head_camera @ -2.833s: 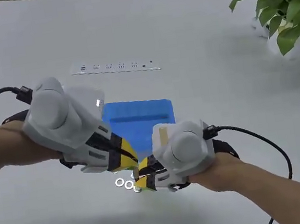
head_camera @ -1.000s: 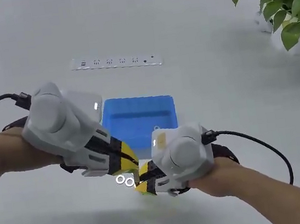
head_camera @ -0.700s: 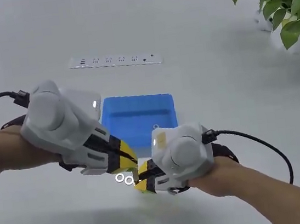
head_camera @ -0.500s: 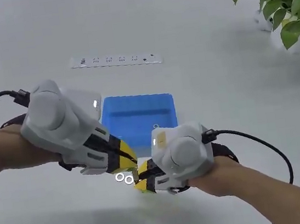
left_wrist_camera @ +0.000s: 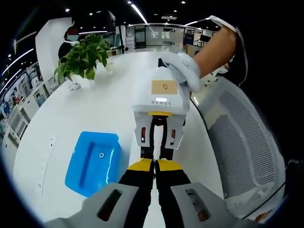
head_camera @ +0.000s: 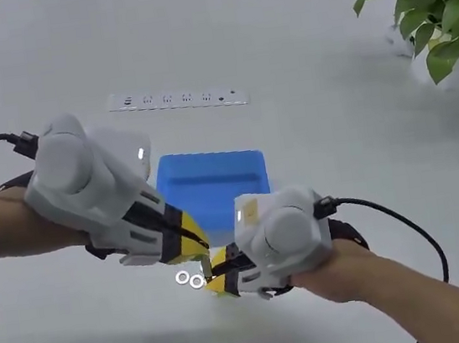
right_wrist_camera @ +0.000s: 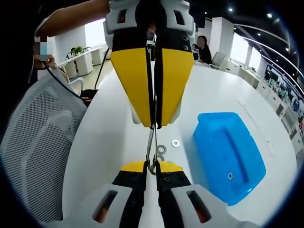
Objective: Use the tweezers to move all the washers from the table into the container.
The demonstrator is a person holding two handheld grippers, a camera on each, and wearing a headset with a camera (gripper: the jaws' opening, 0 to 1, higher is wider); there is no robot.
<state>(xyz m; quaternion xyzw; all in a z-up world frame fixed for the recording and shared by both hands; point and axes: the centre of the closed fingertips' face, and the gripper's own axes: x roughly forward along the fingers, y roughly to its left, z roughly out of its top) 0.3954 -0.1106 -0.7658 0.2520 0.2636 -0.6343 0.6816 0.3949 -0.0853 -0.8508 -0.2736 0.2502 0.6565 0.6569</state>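
As left tool (right_wrist_camera: 153, 124) and right tool (right_wrist_camera: 151, 167) both clamp the tweezers (right_wrist_camera: 152, 142), I risk twisting them; a slip could scatter washers (right_wrist_camera: 175, 143).

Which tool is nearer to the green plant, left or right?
Right. The right tool sits on the side toward the plant; the left tool is beyond it, farther off.

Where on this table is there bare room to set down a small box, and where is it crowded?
Free: the table between the power strip and the plant, and right of the container. Crowded: the near side of the container, where the left gripper and right gripper meet on the tweezers by the washers.
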